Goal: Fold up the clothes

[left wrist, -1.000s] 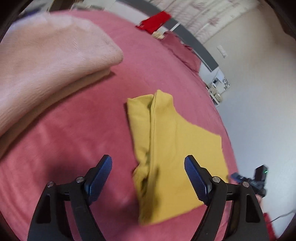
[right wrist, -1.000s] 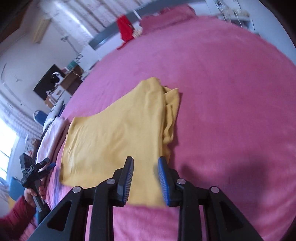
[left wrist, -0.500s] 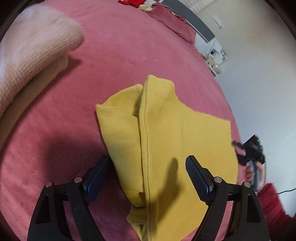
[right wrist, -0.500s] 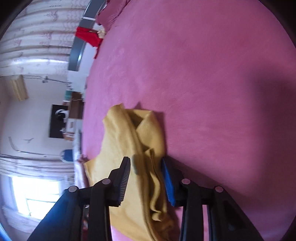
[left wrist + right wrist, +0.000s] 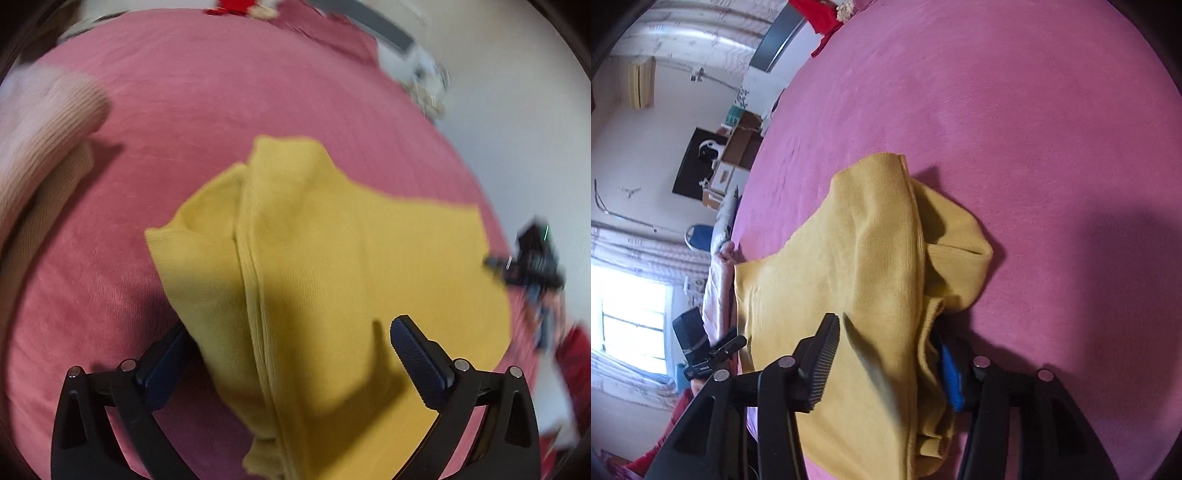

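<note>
A: Where is the yellow top (image 5: 332, 266)?

B: Flat on the pink bed (image 5: 221, 92), partly folded. A long ribbed hem runs down its middle in the left wrist view, with a doubled flap to the left of that line and a broad flat panel to the right.

A: And the left claw (image 5: 291, 332)?

B: Spread wide and its jaws are opening. It straddles the near end of the top: the left finger (image 5: 162, 369) sits beside the flap's edge, partly hidden by it, and the right finger (image 5: 421, 362) hangs above the flat panel. The pads do not press on the cloth.

A: The right claw (image 5: 890, 347)?

B: Its jaws are opening too, though less wide. The bunched, folded edge of the top lies between them in the right wrist view. The blue pad (image 5: 951, 376) is just beside the crumpled folds and partly hidden by them; the dark pad (image 5: 823, 362) stands over the flat part. Whether the blue pad touches the cloth, I cannot tell.

A: Anything else on the bed?

B: A folded pale pink knit (image 5: 40, 133) lies at the left, well apart from the top. Something red (image 5: 816, 13) lies at the far end of the bed. Each claw shows at the edge of the other's view, at opposite sides of the top.
</note>
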